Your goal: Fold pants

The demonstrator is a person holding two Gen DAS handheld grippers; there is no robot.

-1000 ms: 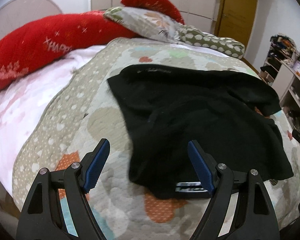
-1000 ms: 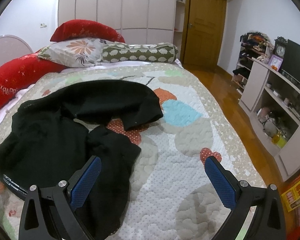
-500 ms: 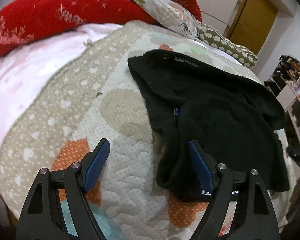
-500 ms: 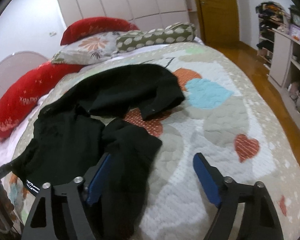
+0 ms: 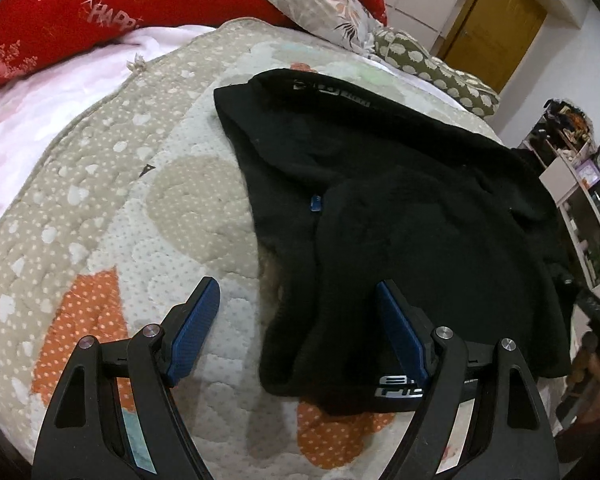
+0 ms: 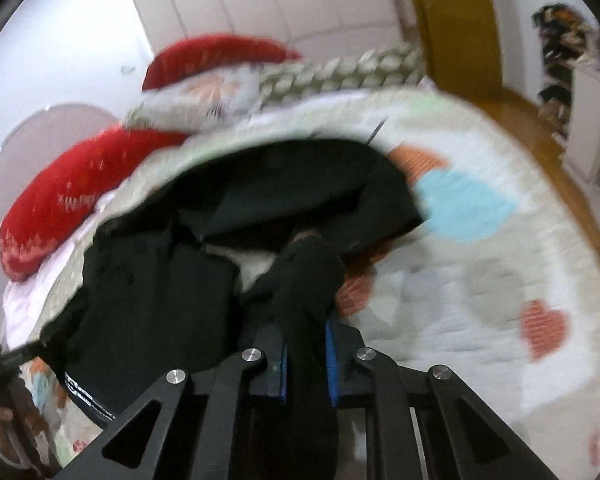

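Black pants [image 5: 400, 208] lie crumpled on the patterned quilt [image 5: 132, 216], a white logo showing at their near corner. My left gripper [image 5: 300, 320] hovers open over that near edge, its right finger above the cloth and its left finger above bare quilt. In the blurred right wrist view, my right gripper [image 6: 306, 354] has its jaws closing, with a bunched ridge of the pants [image 6: 300, 280] pressed between the blue pads. The rest of the pants spreads away to the left and behind.
Red pillows [image 5: 80, 12], a floral pillow [image 5: 316, 0] and a spotted bolster [image 5: 436, 68] line the bed's head. A wooden door [image 5: 496, 20] and shelves [image 5: 572, 168] stand to the right, over wooden floor [image 6: 548, 140]. A hand [image 6: 0, 420] shows at the lower left.
My right gripper went from wide open to clamped on a fold of the pants, and its view tilted. My left gripper dipped closer to the near corner and stayed open.
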